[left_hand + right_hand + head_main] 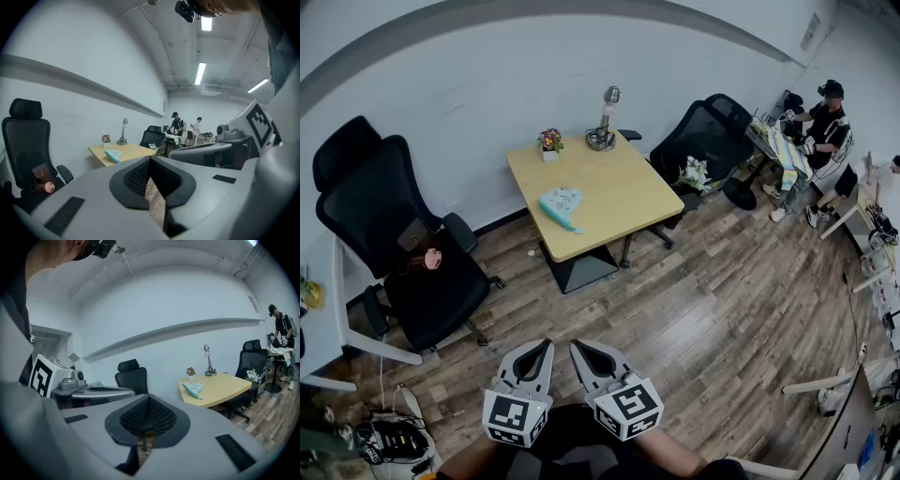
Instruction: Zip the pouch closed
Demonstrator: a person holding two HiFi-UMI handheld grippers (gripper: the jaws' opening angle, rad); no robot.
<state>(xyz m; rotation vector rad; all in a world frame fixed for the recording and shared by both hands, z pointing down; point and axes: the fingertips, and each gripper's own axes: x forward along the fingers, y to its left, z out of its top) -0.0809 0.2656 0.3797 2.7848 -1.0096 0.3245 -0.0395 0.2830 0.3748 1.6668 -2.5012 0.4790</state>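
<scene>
- Pouch lies flat on the yellow table, near its left edge.
- Flower pot sits at the table's far corner.
- My left gripper: clenched, empty.
- My right gripper: clenched, empty.
- Both are side by side over the wood floor, well apart from the table.

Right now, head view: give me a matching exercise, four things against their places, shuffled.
1 pouch
2 flower pot
3 silver stand
4 left gripper

A far edge of the table, left part
B fingers shut, over the floor, short of the table
C table's left side, nearer part
D far edge of the table, right part

Pairs: 1-C, 2-A, 3-D, 4-B
</scene>
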